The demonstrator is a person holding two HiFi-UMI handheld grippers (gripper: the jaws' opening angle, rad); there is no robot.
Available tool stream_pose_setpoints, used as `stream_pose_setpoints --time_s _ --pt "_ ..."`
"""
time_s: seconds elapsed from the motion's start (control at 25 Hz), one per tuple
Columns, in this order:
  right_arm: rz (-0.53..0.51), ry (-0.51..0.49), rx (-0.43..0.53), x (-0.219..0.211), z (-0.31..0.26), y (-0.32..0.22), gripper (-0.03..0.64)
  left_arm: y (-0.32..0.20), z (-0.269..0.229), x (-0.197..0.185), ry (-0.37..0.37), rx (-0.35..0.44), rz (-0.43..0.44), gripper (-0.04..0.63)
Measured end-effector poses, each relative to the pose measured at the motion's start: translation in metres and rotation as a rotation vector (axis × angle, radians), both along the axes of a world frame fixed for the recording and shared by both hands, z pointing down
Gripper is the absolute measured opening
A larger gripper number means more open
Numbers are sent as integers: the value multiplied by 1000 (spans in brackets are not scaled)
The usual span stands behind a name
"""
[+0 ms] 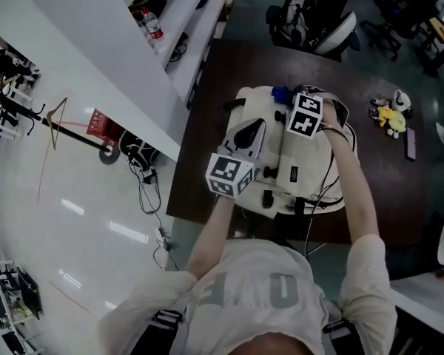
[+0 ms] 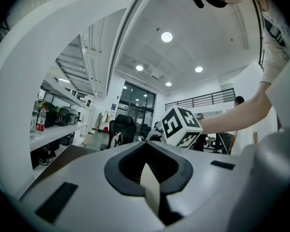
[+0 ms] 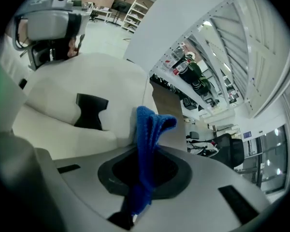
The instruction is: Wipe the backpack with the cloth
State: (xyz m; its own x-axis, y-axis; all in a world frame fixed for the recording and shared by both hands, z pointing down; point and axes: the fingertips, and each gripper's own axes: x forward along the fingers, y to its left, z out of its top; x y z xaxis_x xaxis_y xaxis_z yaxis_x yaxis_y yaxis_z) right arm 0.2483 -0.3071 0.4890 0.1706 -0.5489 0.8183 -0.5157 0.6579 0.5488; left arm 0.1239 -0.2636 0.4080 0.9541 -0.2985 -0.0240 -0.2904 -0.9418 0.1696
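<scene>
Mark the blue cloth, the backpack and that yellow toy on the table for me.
blue cloth [image 3: 149,124]: right gripper view, its bunched upper fold.
backpack [image 1: 308,152]: head view, the pale front panel.
yellow toy [image 1: 391,117]: head view, its body.

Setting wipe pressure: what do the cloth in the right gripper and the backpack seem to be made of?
The cloth looks like soft blue microfibre or terry: fuzzy, matte, folding limply where the right gripper pinches it. The backpack looks like smooth cream woven or coated fabric, matte and padded, with black patches; the exact fibre can't be told.
</scene>
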Motion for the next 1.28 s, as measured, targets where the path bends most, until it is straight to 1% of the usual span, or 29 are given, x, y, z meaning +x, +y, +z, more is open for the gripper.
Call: stream_pose_setpoints --time_s 0.12,0.32,0.48,0.6,0.68,0.92,1.04,1.16,1.28 --pt "38 -24 41 -11 -5 9 41 0 -1 -2 8 -1 0 5" --pt "102 53 116 -22 -9 29 41 2 -6 -5 32 3 15 5" --pt "99 97 117 -39 -9 56 41 7 -12 -10 54 15 34 5" --pt "110 94 114 -51 -11 73 41 11 -19 -16 63 43 44 5" --pt "119 89 111 -59 -9 87 41 17 -20 -22 64 46 45 5" --pt "101 108 97 -92 0 129 41 48 -14 -54 52 28 23 5" --pt "96 86 106 -112 4 150 41 70 -8 -75 43 23 -8 5" --pt "110 55 126 -136 12 179 41 101 -2 -98 20 19 -30 5" --pt "123 64 154 -156 24 205 41 140 9 -123 -2 12 -36 5"
